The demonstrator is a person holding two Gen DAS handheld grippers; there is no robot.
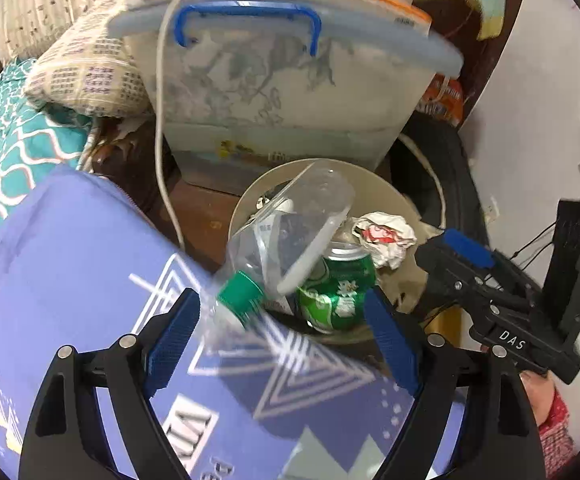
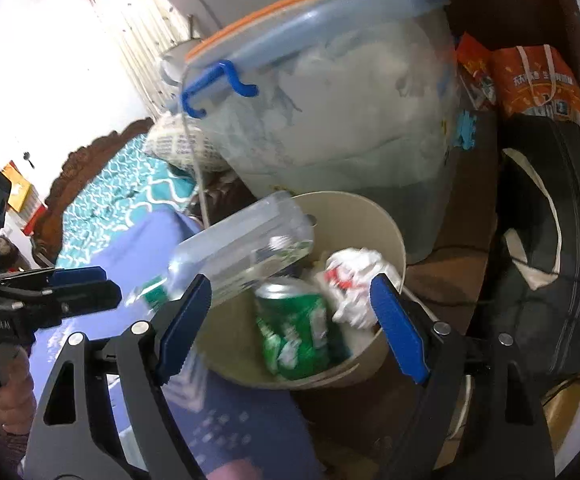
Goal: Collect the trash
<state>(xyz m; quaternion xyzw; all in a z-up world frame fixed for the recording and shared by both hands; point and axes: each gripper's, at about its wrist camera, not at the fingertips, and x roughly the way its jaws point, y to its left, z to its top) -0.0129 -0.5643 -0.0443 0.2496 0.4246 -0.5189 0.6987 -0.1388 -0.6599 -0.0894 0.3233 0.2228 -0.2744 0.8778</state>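
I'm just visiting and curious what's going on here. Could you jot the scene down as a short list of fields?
bin: round beige trash bin, beside a big clear storage box
in the bin: green can, crumpled paper
bottle: clear plastic bottle with green cap, tilted across the bin's rim, cap end outward, blurred
left gripper: open, nothing pressed between its blue pads
right gripper: open, holding nothing
nearby: purple box

bin [image 2: 386, 220] mouth crowded — bottle [image 2: 245, 248] across rim, storage box [image 2: 330, 120] close behind
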